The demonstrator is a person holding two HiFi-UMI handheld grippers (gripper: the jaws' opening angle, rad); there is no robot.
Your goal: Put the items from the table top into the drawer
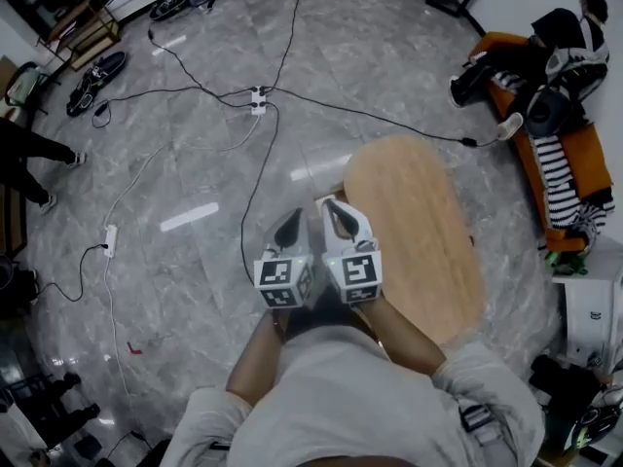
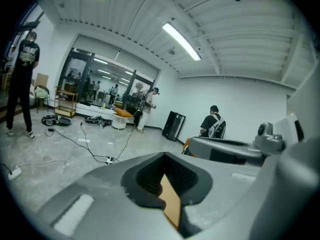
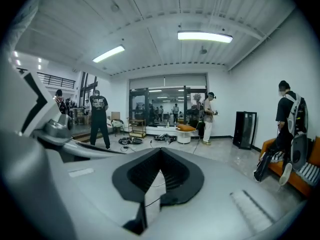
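Both hand-held grippers closed & empty, side by side above floor next to table.

L hand-held gripper (image 1: pixel 289 224) & R hand-held gripper (image 1: pixel 341 214) sit close together, nearly parallel, tips pointing away from the person, marker cubes (image 1: pixel 282 282) toward the body. In each gripper view the jaws are shut w/ nothing between the pads. Only a thin slit shows through: brown wood in the left gripper view, grey floor w/ a cable in the right gripper view. Oval wooden table (image 1: pixel 419 222) lies just right of the R gripper in the head view, lower than both, its near end by the person's R forearm. Marble floor (image 1: pixel 195 173) carries black & white cables and a power strip (image 1: pixel 258 100). Someone sits on an orange sofa (image 1: pixel 584 154) at far right.
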